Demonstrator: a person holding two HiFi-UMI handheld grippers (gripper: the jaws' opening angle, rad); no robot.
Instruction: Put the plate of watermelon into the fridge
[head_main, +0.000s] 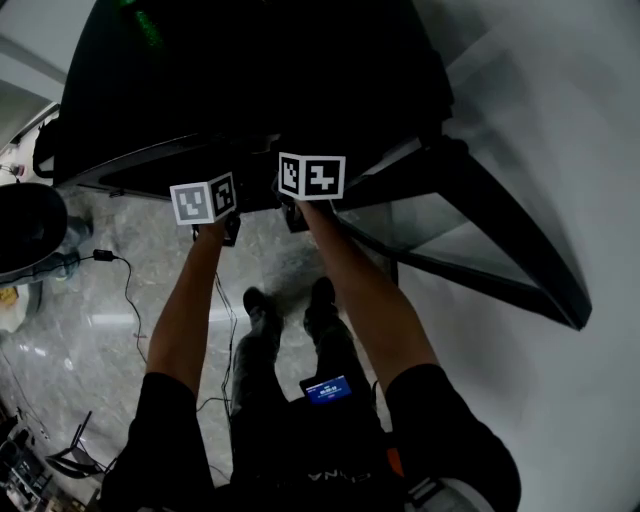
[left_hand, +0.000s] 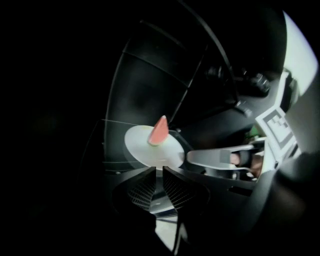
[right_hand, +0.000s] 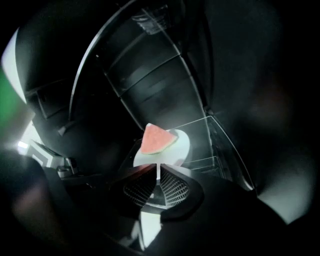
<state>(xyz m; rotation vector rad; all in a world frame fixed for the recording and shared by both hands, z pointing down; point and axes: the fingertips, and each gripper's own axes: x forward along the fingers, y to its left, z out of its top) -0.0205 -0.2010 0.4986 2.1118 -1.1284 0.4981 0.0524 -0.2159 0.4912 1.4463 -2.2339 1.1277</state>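
A white plate (left_hand: 142, 150) carrying one watermelon wedge (left_hand: 159, 131) hangs just over a glass shelf (left_hand: 112, 137) inside the dark fridge (head_main: 250, 80). My left gripper (left_hand: 159, 171) is shut on the plate's near rim. In the right gripper view the plate (right_hand: 181, 147) and wedge (right_hand: 156, 139) lie straight ahead, and my right gripper (right_hand: 159, 174) is shut on the rim, which shows as a thin white line between the pads. One right-gripper finger (left_hand: 217, 157) meets the plate's right edge. In the head view only the marker cubes (head_main: 203, 200) (head_main: 312, 176) show, and the plate is hidden.
The open fridge door (head_main: 480, 230) swings out to the right with glass-fronted bins. Dark shelves and rails (right_hand: 145, 75) rise behind the plate. Below are the grey floor with a cable (head_main: 125, 290), a black round object (head_main: 25, 225) at left, and the person's feet.
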